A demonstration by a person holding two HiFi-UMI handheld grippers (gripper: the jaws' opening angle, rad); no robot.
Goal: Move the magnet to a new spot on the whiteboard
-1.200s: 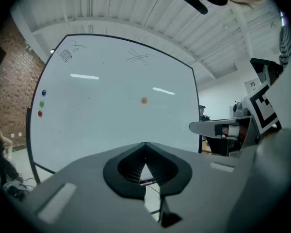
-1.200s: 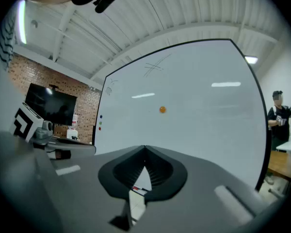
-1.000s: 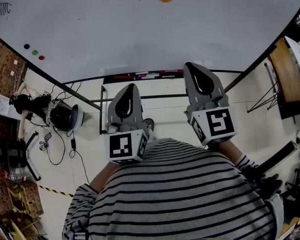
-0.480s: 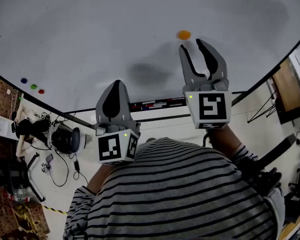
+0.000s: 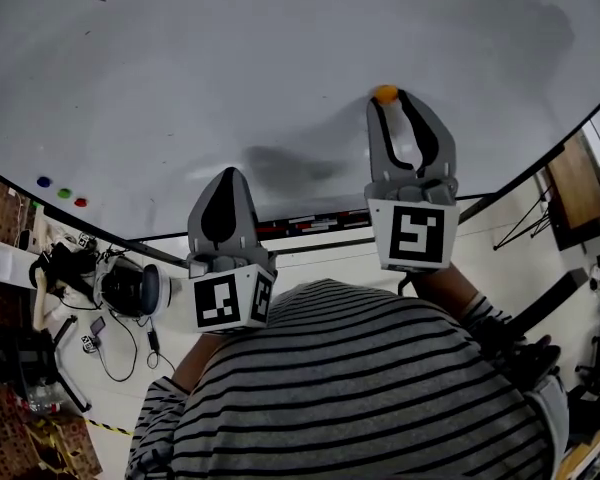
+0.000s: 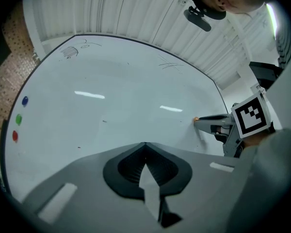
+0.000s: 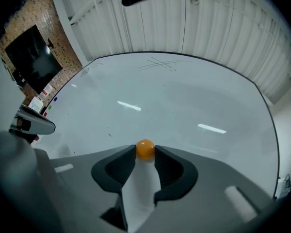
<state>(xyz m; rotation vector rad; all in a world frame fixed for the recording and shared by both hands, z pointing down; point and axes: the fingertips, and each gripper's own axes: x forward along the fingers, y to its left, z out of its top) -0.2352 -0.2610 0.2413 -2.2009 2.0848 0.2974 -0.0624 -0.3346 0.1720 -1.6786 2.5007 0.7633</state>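
Note:
A small orange magnet (image 5: 385, 94) sticks to the whiteboard (image 5: 230, 68), right of its middle. My right gripper (image 5: 392, 96) is pressed up to the board, its jaws closing around the magnet. In the right gripper view both tips touch the sides of the magnet (image 7: 145, 149). My left gripper (image 5: 227, 172) hangs lower and to the left, short of the board, shut with nothing in it; its tips meet in the left gripper view (image 6: 145, 144). From there the right gripper (image 6: 203, 122) shows at the board with the magnet (image 6: 196, 119) at its tip.
Blue (image 5: 44, 181), green (image 5: 64, 193) and red (image 5: 80, 202) magnets sit at the board's left edge. A marker tray (image 5: 300, 223) runs under the board. Cables and a headset (image 5: 130, 288) lie on the floor at left; a wooden table (image 5: 575, 183) stands at right.
The right gripper rose to the board, opened wide, then moved its tips around the orange magnet and narrowed on it. The left gripper stayed shut and drifted slightly left.

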